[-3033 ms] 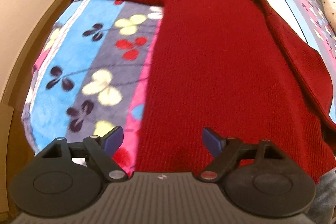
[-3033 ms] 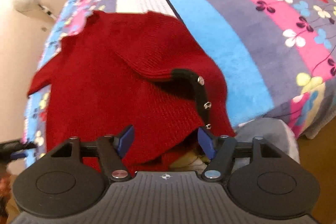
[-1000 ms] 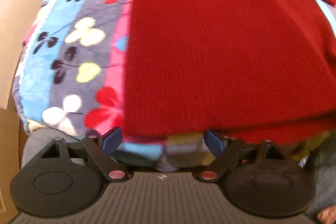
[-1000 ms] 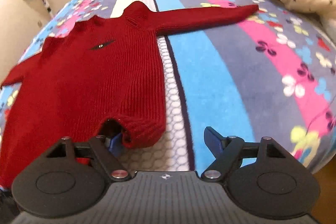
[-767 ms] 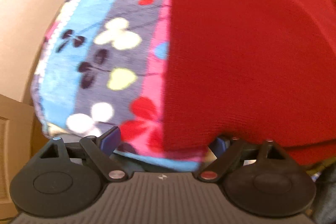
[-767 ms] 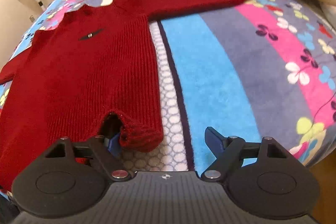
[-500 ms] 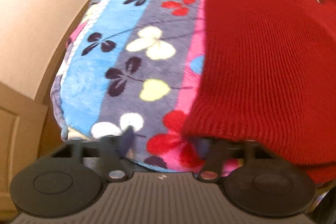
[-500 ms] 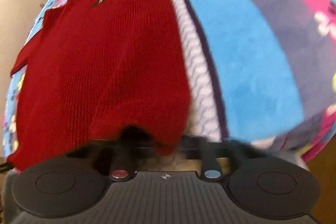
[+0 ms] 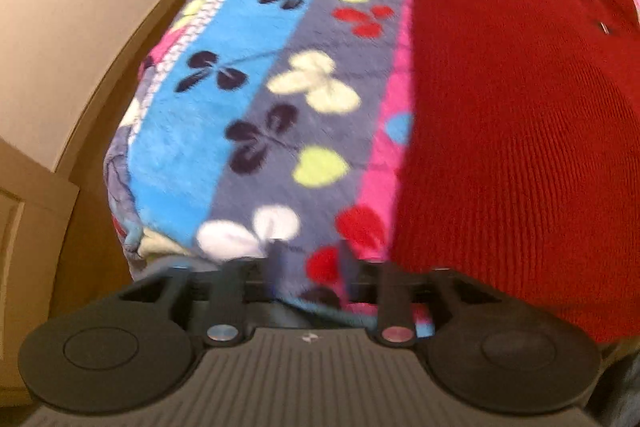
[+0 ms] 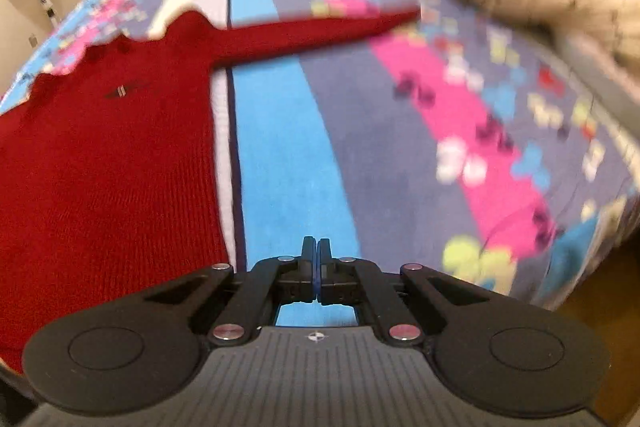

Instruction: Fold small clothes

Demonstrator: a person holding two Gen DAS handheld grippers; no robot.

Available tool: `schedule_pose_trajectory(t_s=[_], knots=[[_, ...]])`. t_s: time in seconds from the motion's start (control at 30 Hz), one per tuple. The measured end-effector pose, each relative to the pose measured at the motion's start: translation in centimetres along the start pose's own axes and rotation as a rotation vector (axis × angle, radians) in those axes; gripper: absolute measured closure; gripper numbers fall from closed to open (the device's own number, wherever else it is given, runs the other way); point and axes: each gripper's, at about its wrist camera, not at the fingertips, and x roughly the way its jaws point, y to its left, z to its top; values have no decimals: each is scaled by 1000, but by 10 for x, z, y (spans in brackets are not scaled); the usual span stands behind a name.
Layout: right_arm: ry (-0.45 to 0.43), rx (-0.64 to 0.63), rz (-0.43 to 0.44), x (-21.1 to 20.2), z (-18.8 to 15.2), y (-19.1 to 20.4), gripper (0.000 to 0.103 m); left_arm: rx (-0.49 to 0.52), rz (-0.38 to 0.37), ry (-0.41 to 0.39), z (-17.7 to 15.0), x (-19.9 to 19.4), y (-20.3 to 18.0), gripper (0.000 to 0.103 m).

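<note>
Lying left of right claw (image 10: 316, 247): sweater (image 10: 100, 155)

The red sweater (image 10: 104, 163) is ribbed knit; the floral blanket (image 9: 256, 115) is soft, fuzzy fleece.

2 close downward wrist views, both over the red sweater (image 9: 520, 131) (image 10: 104, 163)

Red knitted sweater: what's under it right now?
The red knitted sweater lies spread flat on the striped floral fleece blanket, sleeve outstretched. Whatever blanket pattern or item sits beneath its body is covered.
</note>
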Motion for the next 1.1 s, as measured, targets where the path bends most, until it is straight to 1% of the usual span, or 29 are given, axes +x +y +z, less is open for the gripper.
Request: schedule_pose_trajectory(t_s=[0.03,0.07,0.1,0.13,0.17,0.2,0.27,0.33,0.47,0.5,0.53,0.67,0.7,0.77,0.83,0.87,0.9,0.93,1.0,1.07,1.1], knots=[[35,9,18,5,-4,-1,99,25,-2,-14,-5,-3,-5,30],[58,19,36,8,-8,0,95,44,-7,-29,-10,-5,-9,23],[72,26,60,10,-13,2,79,66,-13,-43,-14,-7,-13,17],[76,24,82,11,-17,8,69,94,-22,-55,-17,-9,-18,17],[74,13,105,9,-24,12,52,128,-30,-58,-20,-9,-24,17],[72,-13,122,8,-28,19,46,154,-35,-55,-21,-8,-30,17],[77,-77,136,9,-36,36,45,190,-48,-40,-24,-3,-40,17],[86,-99,147,11,-39,48,44,207,-69,-39,-26,0,-46,17],[109,-105,178,12,-39,63,44,225,-69,-94,-29,4,-51,16],[109,-110,182,12,-39,65,44,235,-72,-95,-29,3,-53,16],[110,-116,183,12,-39,68,44,251,-91,-98,-30,0,-54,16],[115,-126,184,13,-39,71,43,344,-224,-88,-41,-14,-61,14],[117,-124,186,14,-39,71,43,362,-229,-90,-42,-14,-65,13],[124,-117,184,16,-40,71,42,385,-206,-88,-43,-9,-74,13],[138,-110,177,20,-40,71,42,360,-142,-102,-38,-2,-79,13],[140,-105,172,21,-41,72,42,323,-115,-102,-31,0,-78,14],[138,-102,168,21,-40,72,42,278,-113,-103,-24,1,-74,14],[134,-98,165,21,-40,71,42,215,-127,-109,-18,-1,-66,14],[122,-83,154,20,-39,67,41,141,-182,-124,-11,-7,-54,14],[120,-62,143,20,-39,60,40,91,-233,-148,-4,-13,-44,14],[124,-52,142,22,-39,57,40,82,-232,-158,1,-15,-42,14]])
